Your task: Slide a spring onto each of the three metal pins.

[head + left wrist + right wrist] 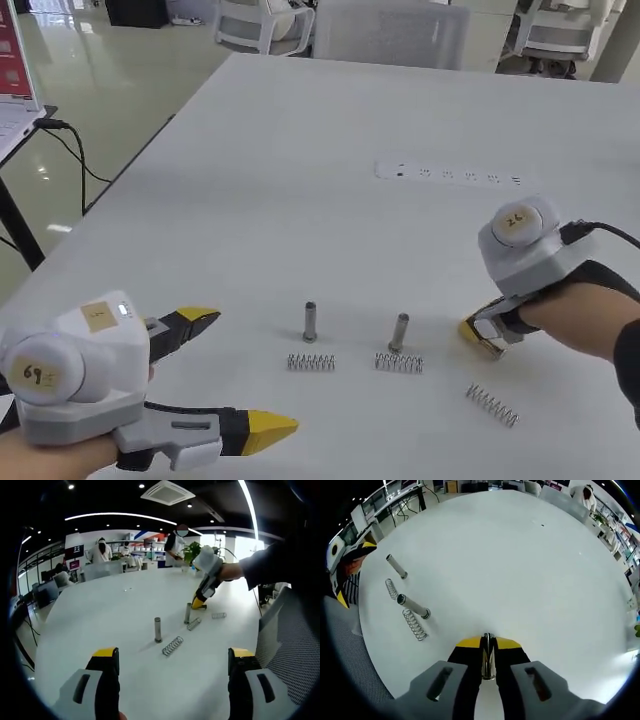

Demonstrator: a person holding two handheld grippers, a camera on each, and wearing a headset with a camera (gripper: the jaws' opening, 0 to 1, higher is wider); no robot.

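Nothing fitted yet: three springs [311,362] flat on tabletop [300,200], two pins [310,322] upright, bare. Right tool [488,647] clamped on third pin [488,664]; left tool [243,371] wide, empty.

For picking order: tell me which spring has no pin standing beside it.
The angled spring nearest the right claw; the others lie before upright pins.

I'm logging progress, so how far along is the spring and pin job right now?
Done: none. All three springs lie on the table, two beside the two upright pins. In hand: the right tongs are shut on the third pin. The left tongs are open. Left: every spring to slide on.
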